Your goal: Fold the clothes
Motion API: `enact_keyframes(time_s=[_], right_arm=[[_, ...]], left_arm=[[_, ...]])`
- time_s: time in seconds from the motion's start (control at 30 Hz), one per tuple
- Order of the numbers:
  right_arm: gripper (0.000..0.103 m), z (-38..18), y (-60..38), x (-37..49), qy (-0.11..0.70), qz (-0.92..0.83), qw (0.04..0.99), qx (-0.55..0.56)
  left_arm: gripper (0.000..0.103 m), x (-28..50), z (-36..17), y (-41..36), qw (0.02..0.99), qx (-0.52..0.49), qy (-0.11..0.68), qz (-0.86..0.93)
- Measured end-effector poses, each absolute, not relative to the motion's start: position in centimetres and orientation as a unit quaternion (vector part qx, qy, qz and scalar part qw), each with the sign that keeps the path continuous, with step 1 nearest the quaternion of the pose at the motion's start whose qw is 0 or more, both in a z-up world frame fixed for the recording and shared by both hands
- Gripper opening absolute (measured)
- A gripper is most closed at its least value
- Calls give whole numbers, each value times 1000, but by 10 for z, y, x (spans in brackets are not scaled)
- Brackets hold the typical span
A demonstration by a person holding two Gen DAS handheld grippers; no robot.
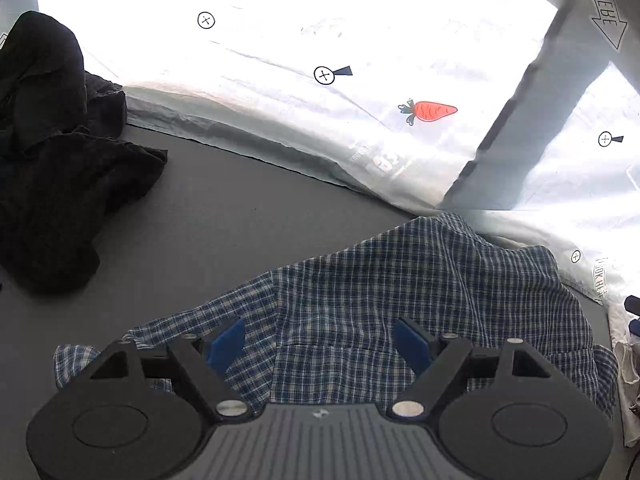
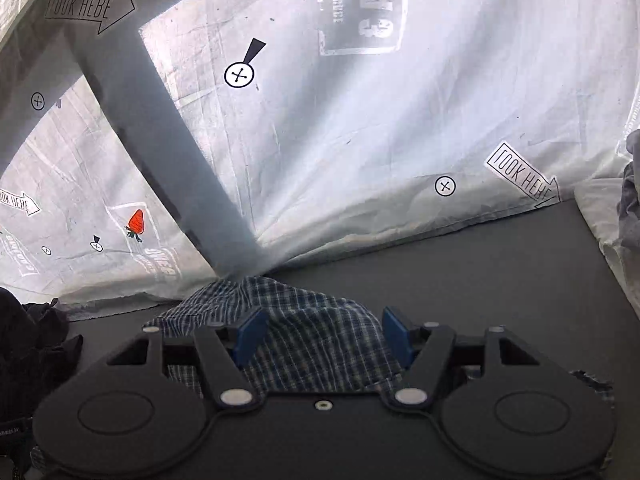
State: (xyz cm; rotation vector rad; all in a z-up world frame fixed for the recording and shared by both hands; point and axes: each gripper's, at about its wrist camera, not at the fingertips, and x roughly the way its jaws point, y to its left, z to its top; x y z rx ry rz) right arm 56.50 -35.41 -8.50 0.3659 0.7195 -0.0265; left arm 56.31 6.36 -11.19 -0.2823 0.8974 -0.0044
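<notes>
A blue-and-white checked shirt point(image 1: 420, 280) lies crumpled on the dark grey table point(image 1: 224, 224), its far part bunched against the back sheet. My left gripper point(image 1: 320, 344) hovers over its near edge, blue pads spread wide with nothing pinched between them. In the right wrist view the same checked shirt point(image 2: 304, 320) forms a low mound just beyond my right gripper point(image 2: 320, 336), whose blue fingers point(image 2: 250, 336) also stand apart with only cloth showing behind them. Neither gripper holds any cloth.
A heap of dark clothes point(image 1: 52, 168) sits at the table's left, also the dark clothes point(image 2: 28, 344) at the left edge. A white printed sheet point(image 1: 320, 60) and a grey post point(image 2: 160, 152) close off the back. Pale fabric point(image 2: 632, 208) lies at the right.
</notes>
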Motion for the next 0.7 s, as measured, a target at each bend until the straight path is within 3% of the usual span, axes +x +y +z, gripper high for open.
enact_keyframes(time_s=[0.17, 0.27, 0.47, 0.57, 0.6, 0.63, 0.67, 0.7], right_arm=[[64, -111, -327, 661, 355, 32, 917, 182], [58, -137, -309, 695, 389, 58, 900, 187], [57, -195, -292, 696, 487, 45, 859, 153], [58, -199, -293, 687, 484, 68, 858, 156], [52, -200, -293, 684, 482, 76, 858, 157], [43, -201, -294, 681, 481, 84, 858, 159], [23, -203, -294, 678, 480, 92, 858, 160], [17, -201, -294, 678, 470, 99, 862, 162]], left_arm=[[82, 653, -130, 44, 896, -138, 422, -19], [82, 697, -142, 31, 891, -142, 428, -56], [81, 741, -190, 9, 844, -149, 504, -112], [80, 734, -203, 7, 827, -176, 513, -145], [73, 730, -203, 5, 829, -173, 510, -151], [51, 726, -204, 5, 829, -179, 506, -154], [34, 722, -205, 5, 830, -187, 501, -156], [8, 719, -206, 6, 834, -196, 493, -153]])
